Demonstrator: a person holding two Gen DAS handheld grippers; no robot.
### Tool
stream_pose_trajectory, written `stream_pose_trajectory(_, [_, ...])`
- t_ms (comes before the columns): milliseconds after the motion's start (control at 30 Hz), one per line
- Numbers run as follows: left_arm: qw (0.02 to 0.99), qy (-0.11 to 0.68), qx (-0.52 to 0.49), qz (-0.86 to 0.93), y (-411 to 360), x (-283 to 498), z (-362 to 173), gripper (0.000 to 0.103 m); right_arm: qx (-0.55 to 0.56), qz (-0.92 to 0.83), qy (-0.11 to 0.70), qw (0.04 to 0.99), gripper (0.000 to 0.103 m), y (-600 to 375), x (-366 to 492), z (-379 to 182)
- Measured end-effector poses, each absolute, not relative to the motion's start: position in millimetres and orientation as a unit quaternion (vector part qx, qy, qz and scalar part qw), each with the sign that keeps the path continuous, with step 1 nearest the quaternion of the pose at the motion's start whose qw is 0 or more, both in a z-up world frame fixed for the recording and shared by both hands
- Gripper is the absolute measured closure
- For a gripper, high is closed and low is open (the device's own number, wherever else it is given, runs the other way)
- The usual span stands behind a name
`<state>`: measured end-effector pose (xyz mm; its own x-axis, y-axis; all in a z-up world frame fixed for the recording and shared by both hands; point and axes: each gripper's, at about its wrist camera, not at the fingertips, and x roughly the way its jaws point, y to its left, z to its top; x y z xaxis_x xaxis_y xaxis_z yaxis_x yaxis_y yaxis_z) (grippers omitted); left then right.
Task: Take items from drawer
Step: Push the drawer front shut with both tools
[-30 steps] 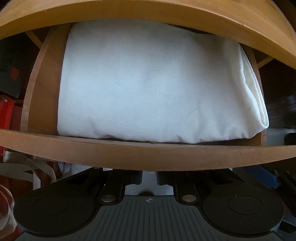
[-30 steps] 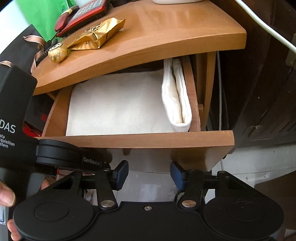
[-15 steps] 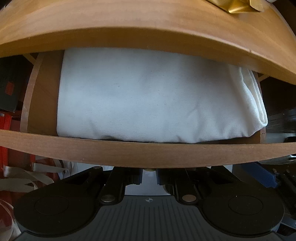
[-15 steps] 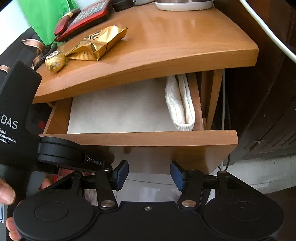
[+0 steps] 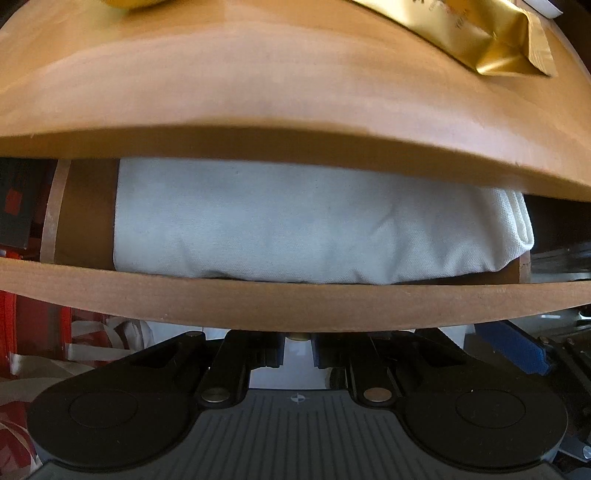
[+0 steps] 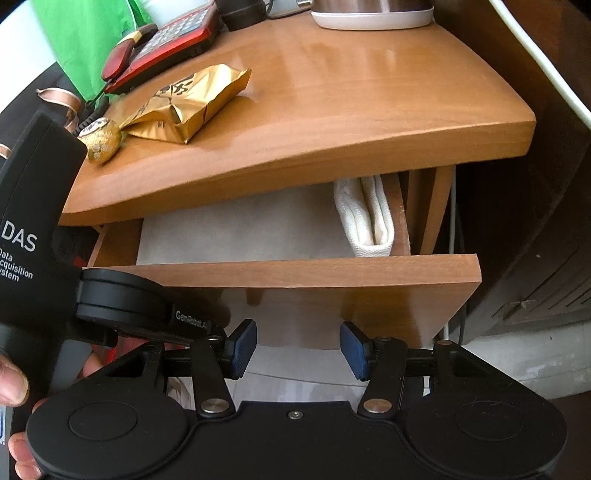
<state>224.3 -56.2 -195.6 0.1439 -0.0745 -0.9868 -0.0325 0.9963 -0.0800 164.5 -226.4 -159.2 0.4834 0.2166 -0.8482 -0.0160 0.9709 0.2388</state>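
Note:
A wooden drawer [image 6: 295, 275] stands partly out from under the table top [image 6: 332, 110]. A folded white cloth [image 5: 295, 221] fills it, and its folded edge [image 6: 369, 221] lies against the right wall. My left gripper [image 5: 297, 350] points down below the drawer front [image 5: 295, 295] and is shut on the small brass knob [image 5: 297, 336]. In the right wrist view, its black body [image 6: 37, 221] shows at the left, held by a hand. My right gripper [image 6: 298, 349] hangs open in front of the drawer front, with nothing between its blue pads.
On the table top lie a gold foil packet [image 6: 188, 107], a gold-wrapped ball [image 6: 101, 140], a red telephone [image 6: 162, 48] and a kettle base [image 6: 369, 14]. A white cable [image 6: 535, 55] and dark furniture stand to the right. Red bags [image 5: 22, 332] sit lower left.
The drawer has slid further in under the table top, so less of the white cloth shows. My left gripper stays shut on the knob, and my right gripper remains open.

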Motion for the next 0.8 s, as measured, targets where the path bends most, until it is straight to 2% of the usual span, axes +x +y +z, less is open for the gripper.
stream_pose_trajectory(800, [0.767, 0.640, -0.035, -0.017, -57.6, 192.8, -199.8, 0.089, 0.098, 0.074, 0.483, 0.867, 0.053, -235.2, 179.2, -157.5])
